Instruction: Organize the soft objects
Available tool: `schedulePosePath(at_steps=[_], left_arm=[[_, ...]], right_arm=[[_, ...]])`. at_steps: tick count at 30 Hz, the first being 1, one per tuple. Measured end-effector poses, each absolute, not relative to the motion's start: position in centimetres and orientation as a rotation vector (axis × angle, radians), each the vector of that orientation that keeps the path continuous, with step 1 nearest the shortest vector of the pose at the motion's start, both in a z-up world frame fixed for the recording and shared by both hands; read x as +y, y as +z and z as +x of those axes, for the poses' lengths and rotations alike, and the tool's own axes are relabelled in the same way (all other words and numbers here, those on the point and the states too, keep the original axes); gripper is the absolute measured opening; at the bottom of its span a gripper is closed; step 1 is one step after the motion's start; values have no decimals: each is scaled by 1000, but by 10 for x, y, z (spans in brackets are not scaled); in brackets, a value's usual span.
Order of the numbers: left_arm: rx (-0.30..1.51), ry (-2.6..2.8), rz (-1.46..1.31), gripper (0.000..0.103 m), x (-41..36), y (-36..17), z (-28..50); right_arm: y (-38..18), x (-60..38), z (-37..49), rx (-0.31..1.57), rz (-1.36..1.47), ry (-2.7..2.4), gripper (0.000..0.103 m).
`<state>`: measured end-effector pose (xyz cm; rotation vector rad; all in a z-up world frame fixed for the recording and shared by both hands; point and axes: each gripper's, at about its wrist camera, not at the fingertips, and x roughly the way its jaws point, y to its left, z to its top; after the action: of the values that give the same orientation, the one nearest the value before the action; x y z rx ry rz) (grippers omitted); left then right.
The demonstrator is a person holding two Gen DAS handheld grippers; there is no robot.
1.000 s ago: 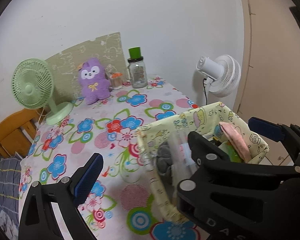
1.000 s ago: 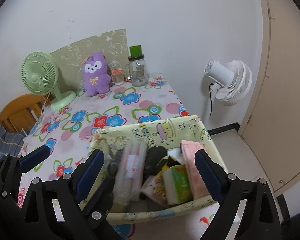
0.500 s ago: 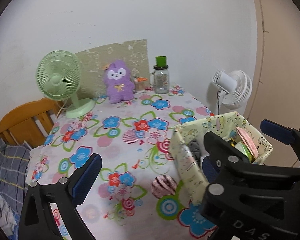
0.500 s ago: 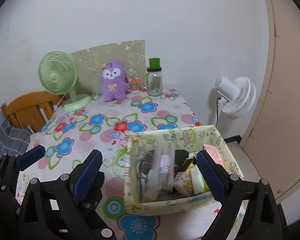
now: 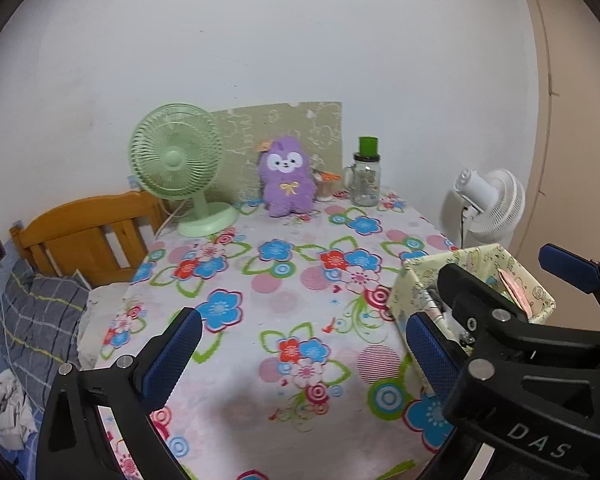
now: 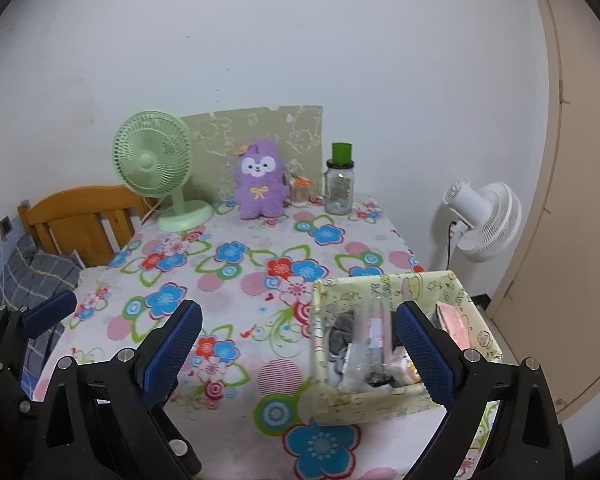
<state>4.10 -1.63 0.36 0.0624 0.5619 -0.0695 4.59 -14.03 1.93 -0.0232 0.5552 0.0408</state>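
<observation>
Both claws hang wide and empty over the flowery worktop (image 6: 236, 280): left claw (image 5: 304, 356), right claw (image 6: 298, 344), whose jaws just finished opening beside the fabric storage bin (image 6: 380, 402).

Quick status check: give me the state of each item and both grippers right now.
Fabric bin: upright, open-topped, packed.
Purple plush: upright at the table's far edge, outside bin.
Glass jar: upright, green-capped.
Left gripper: open, empty.
Right gripper: open, just widening, empty.
</observation>
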Motion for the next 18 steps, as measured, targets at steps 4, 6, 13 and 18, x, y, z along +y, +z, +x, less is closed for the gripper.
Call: schedulePosePath(at_steps=[4, 6, 13, 18], left_arm=[[544, -38, 55, 103, -2, 6, 33], [539, -28, 47, 103, 5, 7, 30], [512, -4, 20, 103, 18, 9, 18], [509, -11, -1, 103, 21, 7, 12]], right_arm=[[24, -130, 37, 528, -27, 56, 102], [25, -127, 35, 519, -23, 60, 102], [28, -124, 24, 493, -18, 61, 103], [28, -126, 17, 465, -31, 48, 103]])
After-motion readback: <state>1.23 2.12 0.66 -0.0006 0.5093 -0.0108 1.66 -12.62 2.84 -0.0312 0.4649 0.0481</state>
